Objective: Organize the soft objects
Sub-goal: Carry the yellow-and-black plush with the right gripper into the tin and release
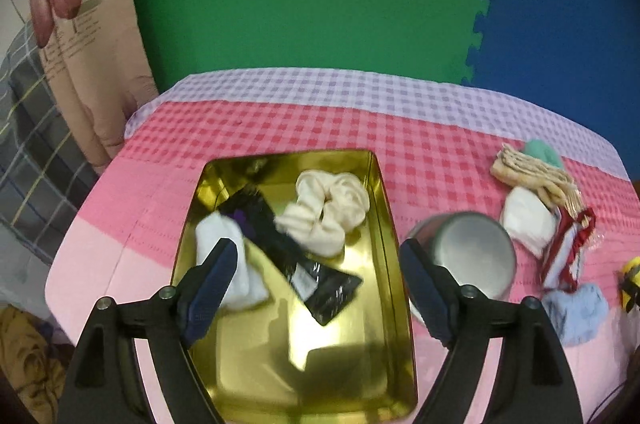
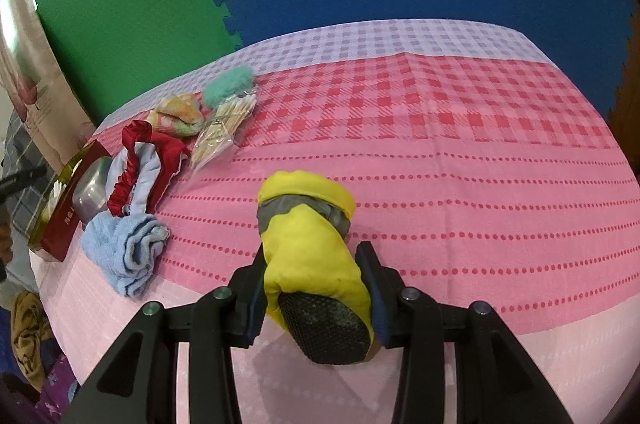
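A gold tin [image 1: 384, 224] on the pink checked cloth holds a cream scrunchie [image 1: 332, 208], a black packet [image 1: 288, 248] and a white sock [image 1: 228, 240]. Above the tin, my left gripper [image 1: 316, 252] is open, with nothing between its fingers. My right gripper [image 2: 314, 256] is shut on a yellow bootie [image 2: 312, 244] with a grey band and a black sole, just over the cloth. Left of it lie a blue towel [image 2: 124, 256], a red-trimmed cloth [image 2: 144, 168], a green fluffy piece [image 2: 228, 84] and an orange patterned cloth [image 2: 176, 116].
A round silver tin [image 1: 472, 252] stands right of the gold tin. A clear packet of sticks [image 2: 224, 128] lies among the soft things, with a white cloth [image 1: 524, 220] nearby. Green and blue foam mats cover the floor beyond the table's far edge. A curtain [image 1: 92, 64] hangs at the left.
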A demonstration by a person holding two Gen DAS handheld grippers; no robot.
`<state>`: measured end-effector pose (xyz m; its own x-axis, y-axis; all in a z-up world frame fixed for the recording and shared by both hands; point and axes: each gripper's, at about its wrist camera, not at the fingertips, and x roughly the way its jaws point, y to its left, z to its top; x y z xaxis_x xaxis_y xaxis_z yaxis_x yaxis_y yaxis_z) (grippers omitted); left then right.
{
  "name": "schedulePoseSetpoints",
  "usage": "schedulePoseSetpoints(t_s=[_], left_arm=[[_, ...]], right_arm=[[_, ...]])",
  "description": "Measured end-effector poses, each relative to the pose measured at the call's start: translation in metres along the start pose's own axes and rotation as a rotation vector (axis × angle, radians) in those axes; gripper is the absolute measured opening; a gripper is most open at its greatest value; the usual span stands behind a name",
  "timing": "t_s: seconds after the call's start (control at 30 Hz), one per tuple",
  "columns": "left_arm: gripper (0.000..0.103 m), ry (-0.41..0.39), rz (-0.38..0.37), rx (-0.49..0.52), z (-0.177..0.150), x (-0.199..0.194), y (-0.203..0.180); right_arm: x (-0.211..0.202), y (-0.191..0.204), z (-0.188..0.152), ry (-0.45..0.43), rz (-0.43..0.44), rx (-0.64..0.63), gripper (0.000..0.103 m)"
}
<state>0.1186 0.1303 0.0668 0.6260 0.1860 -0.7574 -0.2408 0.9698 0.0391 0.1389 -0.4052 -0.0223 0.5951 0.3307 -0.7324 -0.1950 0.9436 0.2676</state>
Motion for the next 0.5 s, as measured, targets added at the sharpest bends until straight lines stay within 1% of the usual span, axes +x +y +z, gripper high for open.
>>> schedulePoseSetpoints(t_s=[0.13, 0.2, 0.27, 0.4, 0.5], left_arm=[[0.085, 0.021, 0.008, -0.017, -0.019, -0.010, 0.004], [0.085, 0.032, 0.017, -0.030, -0.030, -0.016, 0.007], [0.085, 0.014, 0.014, -0.042, -0.040, -0.025, 0.009], [0.087, -0.028, 0.037, -0.032, -0.064, -0.046, 0.011], [0.087, -0.031, 0.040, -0.039, -0.078, -0.054, 0.016]], right_arm=[[-0.005, 0.000, -0.005, 0.003, 0.006, 0.034, 0.042], [-0.008, 0.001, -0.008, 0.005, 0.011, 0.045, 0.042], [-0.011, 0.002, -0.011, 0.007, 0.011, 0.051, 0.042], [-0.017, 0.003, -0.019, 0.011, 0.021, 0.079, 0.042], [-0.021, 0.006, -0.023, 0.012, 0.024, 0.091, 0.042]])
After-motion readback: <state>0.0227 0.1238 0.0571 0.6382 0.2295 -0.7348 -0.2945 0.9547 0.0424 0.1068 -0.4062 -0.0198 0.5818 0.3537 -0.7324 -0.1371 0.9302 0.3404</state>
